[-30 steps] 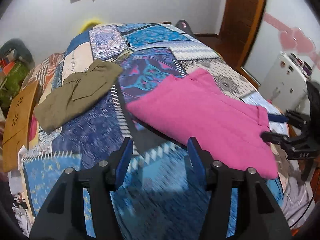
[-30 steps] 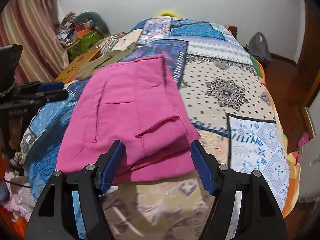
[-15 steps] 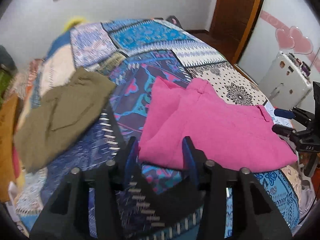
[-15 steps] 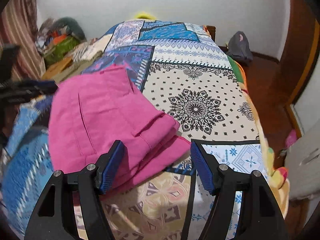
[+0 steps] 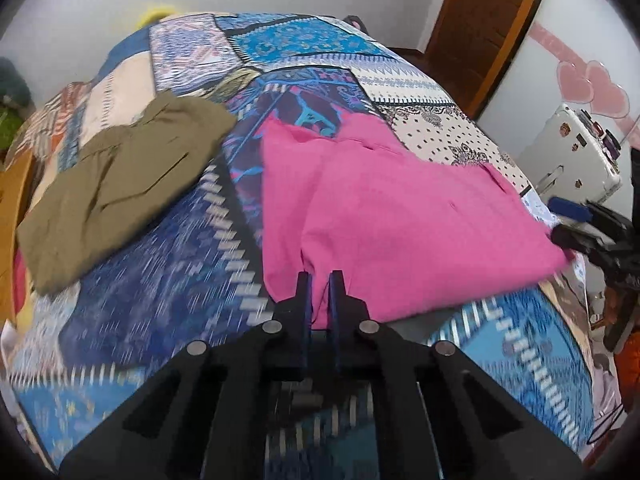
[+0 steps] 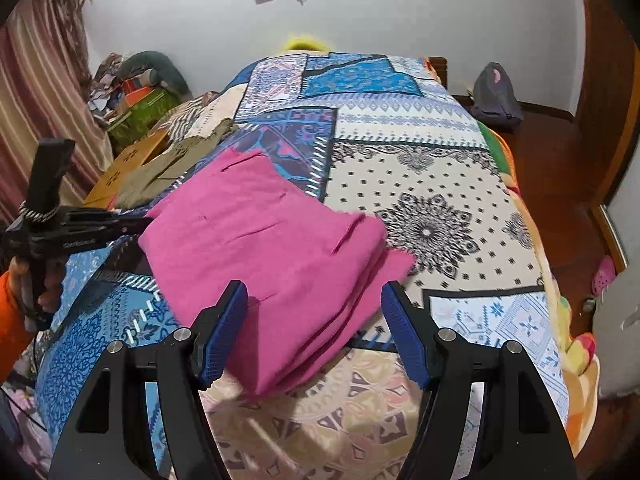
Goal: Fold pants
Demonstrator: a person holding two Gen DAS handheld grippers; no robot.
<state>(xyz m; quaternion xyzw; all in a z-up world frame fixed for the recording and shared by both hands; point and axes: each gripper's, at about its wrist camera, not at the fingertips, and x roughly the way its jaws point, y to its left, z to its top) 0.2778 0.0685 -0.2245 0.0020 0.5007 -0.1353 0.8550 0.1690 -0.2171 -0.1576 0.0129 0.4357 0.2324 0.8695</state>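
Pink pants lie folded on the patchwork bedspread; they also show in the right wrist view. My left gripper is shut on the near edge of the pink pants at their leg end. My right gripper is open, its blue pads on either side of the waist end of the pants, not closed on it. The right gripper shows at the far right of the left wrist view; the left gripper shows at the left of the right wrist view.
Olive pants lie folded on the bed's left side. A white appliance and a wooden door stand to the right. A wooden board, clutter and curtains line the bed's left. A grey bag sits on the floor.
My left gripper has moved in to the pants' near edge and closed on it. The right gripper has stayed open around the waist end while the pants shifted.
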